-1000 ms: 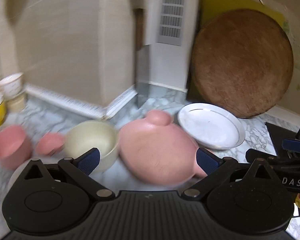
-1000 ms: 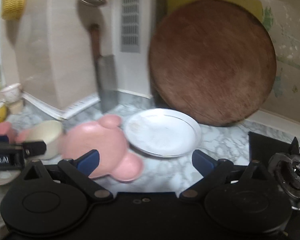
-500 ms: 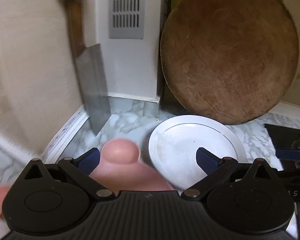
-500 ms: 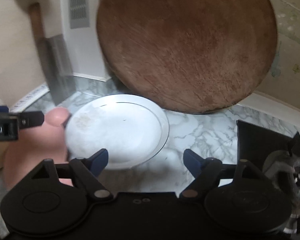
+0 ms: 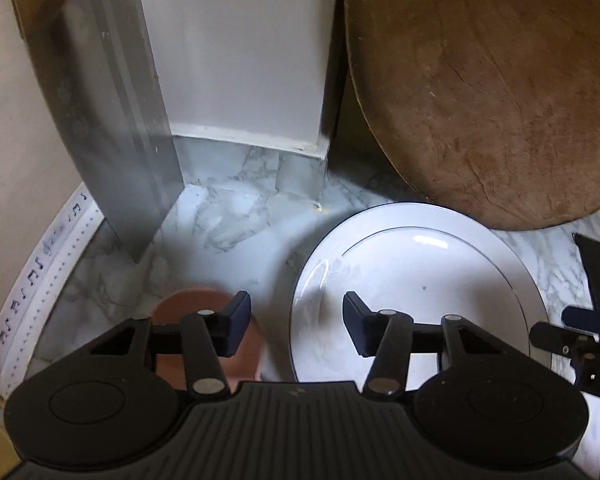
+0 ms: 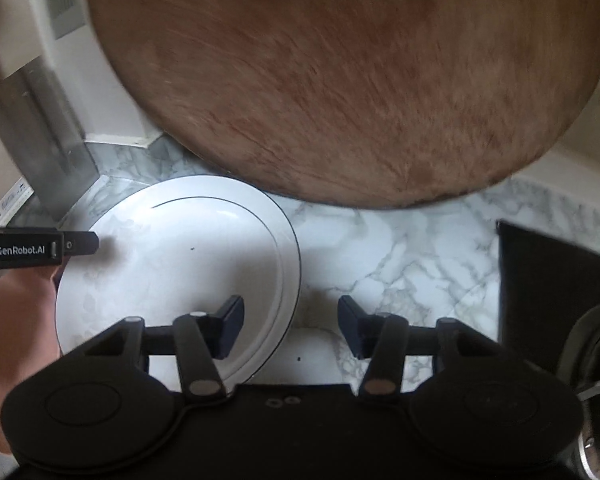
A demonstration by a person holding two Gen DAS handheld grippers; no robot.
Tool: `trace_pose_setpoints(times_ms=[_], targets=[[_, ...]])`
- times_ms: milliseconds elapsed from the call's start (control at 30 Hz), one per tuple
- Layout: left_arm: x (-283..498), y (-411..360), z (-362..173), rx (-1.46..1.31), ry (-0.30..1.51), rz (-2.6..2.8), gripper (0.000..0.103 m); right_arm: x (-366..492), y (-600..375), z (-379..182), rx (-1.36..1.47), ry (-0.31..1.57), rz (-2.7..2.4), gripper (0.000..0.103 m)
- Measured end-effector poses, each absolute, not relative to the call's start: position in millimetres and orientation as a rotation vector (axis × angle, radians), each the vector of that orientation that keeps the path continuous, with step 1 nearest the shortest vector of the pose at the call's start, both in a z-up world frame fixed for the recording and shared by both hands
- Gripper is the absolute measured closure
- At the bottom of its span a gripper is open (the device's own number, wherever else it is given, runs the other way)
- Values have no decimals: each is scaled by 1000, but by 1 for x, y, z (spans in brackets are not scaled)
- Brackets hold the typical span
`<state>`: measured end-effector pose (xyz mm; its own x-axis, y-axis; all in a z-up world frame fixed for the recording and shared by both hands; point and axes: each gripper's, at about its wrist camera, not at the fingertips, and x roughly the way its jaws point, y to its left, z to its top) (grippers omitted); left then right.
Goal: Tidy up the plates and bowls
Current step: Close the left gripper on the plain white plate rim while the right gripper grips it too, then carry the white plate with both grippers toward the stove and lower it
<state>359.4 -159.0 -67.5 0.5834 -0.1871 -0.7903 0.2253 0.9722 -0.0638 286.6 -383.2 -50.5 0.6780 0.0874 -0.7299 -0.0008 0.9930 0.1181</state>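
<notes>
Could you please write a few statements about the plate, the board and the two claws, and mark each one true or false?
1. The white plate lies flat on the marble counter. True.
2. The round wooden board lies flat on the counter. False: it leans upright behind the plate.
3. The left claw straddles the plate's left rim. True.
4. The right claw grips a pink bowl. False: its jaws, which have just been closing, straddle the plate's right rim.
</notes>
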Motion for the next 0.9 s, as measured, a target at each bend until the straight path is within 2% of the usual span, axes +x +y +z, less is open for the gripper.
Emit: trace_pose_setpoints(times_ms=[67, 133, 167, 267, 333, 500, 633, 900], targets=[[366, -160, -67, 41, 922, -249, 57, 291, -384, -51, 126, 833, 58, 54], [372, -163, -67, 33, 941, -254, 68, 295, -384, -53, 137, 841, 78, 58], [373, -163, -67, 24, 946, -266, 69, 296, -384, -54, 140, 847, 83, 59], [378, -167, -68, 19, 954, -281, 70, 300, -387, -56, 181, 868, 94, 69], [382, -167, -72, -2, 981, -284, 78, 300, -390, -56, 210, 872, 104, 77], [385, -168, -75, 1, 988, -282, 80, 301, -392, -57, 233, 882, 106, 83], [387, -167, -76, 6, 991, -276, 85, 302, -397, -61, 262, 899, 103, 92], [388, -161, -75, -13, 1001, -292, 89, 299, -401, -63, 292, 902, 103, 94]])
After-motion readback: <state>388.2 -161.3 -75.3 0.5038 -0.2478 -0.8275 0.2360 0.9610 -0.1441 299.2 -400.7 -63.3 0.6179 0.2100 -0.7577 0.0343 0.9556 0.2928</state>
